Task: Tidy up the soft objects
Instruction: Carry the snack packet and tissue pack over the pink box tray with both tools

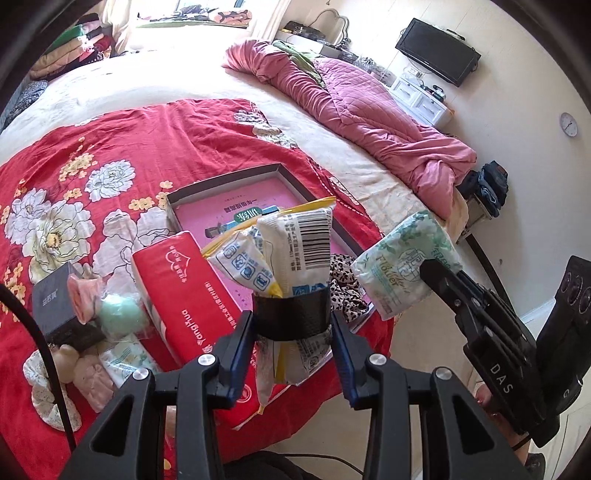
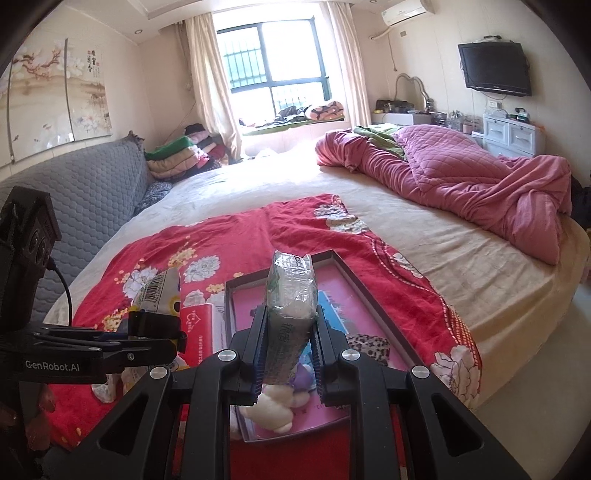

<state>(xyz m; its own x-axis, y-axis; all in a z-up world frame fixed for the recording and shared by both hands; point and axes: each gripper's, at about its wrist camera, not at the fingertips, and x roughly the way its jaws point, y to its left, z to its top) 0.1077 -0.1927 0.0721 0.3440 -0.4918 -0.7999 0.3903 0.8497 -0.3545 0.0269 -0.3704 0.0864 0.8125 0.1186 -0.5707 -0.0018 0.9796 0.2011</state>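
Crinkled plastic: the left gripper [image 1: 291, 325] clamps a white tissue bundle [image 1: 291, 243] upright above the shallow box [image 1: 225, 184], its long axis pointing away from the fingers. The right gripper [image 2: 288, 332] pinches a green tissue pack [image 2: 291, 291] standing on end over the same box, whose pink floor is mostly bare; cream bedsheet [image 2: 424, 240] lies open beyond the box

**Room's a proper lived-in bedroom**

Big bed [image 2: 480, 280] with a crumpled pink quilt [image 2: 461, 184] bunched along its far right edge. A grey quilted sofa [image 2: 85, 192] sits against the left edge, folded clothes [image 2: 177, 155] stacked at its far end. There's a barred window [image 2: 273, 59] with cream curtains [image 2: 207, 74], a wall TV [image 2: 493, 68], white drawers [image 2: 513, 134], an air conditioner [image 2: 406, 11], a flower painting [image 2: 55, 99] and a wall clock [image 1: 569, 124].
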